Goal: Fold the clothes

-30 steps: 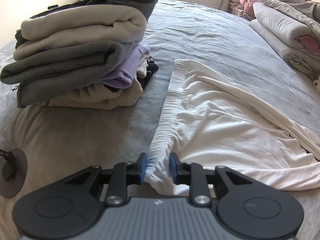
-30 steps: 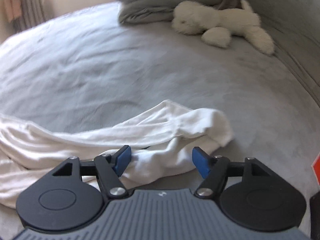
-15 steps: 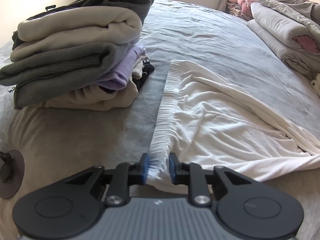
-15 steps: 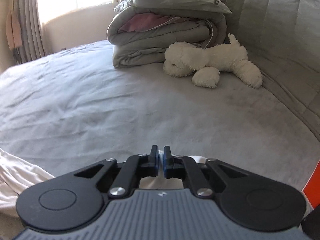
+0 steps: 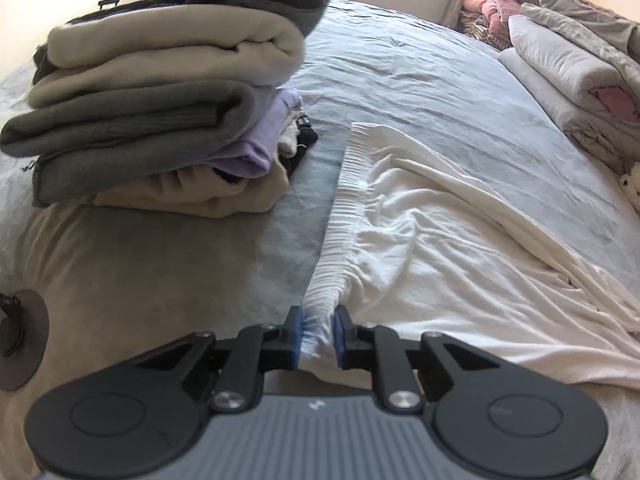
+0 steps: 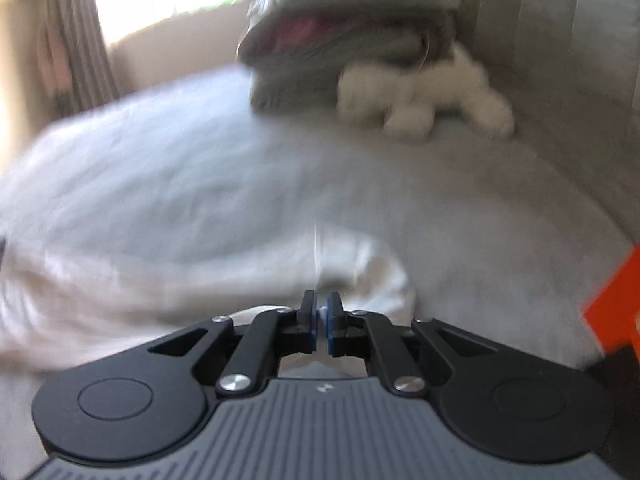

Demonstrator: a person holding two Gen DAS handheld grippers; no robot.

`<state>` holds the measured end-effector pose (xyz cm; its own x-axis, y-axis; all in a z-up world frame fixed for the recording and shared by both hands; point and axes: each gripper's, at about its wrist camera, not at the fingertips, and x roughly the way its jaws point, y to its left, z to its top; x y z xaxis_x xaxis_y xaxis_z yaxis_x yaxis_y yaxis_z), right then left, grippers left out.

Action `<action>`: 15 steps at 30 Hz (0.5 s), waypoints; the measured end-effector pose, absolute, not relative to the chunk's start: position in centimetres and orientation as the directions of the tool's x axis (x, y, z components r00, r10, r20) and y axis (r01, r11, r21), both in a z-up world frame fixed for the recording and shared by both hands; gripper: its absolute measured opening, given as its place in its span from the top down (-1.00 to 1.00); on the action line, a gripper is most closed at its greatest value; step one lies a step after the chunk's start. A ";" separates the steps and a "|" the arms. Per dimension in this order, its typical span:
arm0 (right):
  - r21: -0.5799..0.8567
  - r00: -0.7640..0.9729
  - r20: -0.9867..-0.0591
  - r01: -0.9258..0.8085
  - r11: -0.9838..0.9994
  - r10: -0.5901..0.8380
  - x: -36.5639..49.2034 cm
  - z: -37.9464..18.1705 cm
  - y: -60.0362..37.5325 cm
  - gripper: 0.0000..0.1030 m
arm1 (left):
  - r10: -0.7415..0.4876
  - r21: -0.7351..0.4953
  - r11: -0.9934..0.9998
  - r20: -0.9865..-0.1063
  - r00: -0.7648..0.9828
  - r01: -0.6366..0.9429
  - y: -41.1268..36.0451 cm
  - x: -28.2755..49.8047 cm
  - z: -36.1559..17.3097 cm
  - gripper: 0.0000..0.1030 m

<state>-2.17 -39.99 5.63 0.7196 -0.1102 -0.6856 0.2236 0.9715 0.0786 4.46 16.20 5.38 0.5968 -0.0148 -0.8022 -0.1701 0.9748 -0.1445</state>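
White trousers (image 5: 432, 248) lie spread across the grey bed (image 5: 400, 80), ribbed waistband running away from the nearer edge, legs trailing off to the right. At the near end of that waistband the left gripper (image 5: 317, 336) has its blue pads (image 5: 295, 334) on either side of a bunched corner of the elastic, and the jaws are closing on it, the cloth squeezed into a narrow ridge between them. That gripper tilts steeply down toward the mattress, its black linkage and grey ribbed body low over the bedding.

Over on the far end of the garment, the right gripper (image 6: 320, 326) has its pads (image 6: 332, 320) pressed nearly together with a thin sliver of white fabric pinched between them. It too points downward, and its view is smeared with blur. The white cloth (image 6: 200, 280) hangs away to the left of its fingers.

Beside the waistband, to the left, sits a stack of folded clothes (image 5: 160, 100) in grey, cream and lilac. Rolled duvets (image 5: 568, 80) are piled at the far right of the bed, with a white plush toy (image 6: 424, 96) lying against them.
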 end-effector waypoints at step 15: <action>0.064 0.694 -0.686 0.356 0.932 -0.218 -1.7 5.2 -42.0 0.29 | -0.017 -0.140 0.978 -0.798 0.602 -0.157 16.2 4.1 5.7 0.69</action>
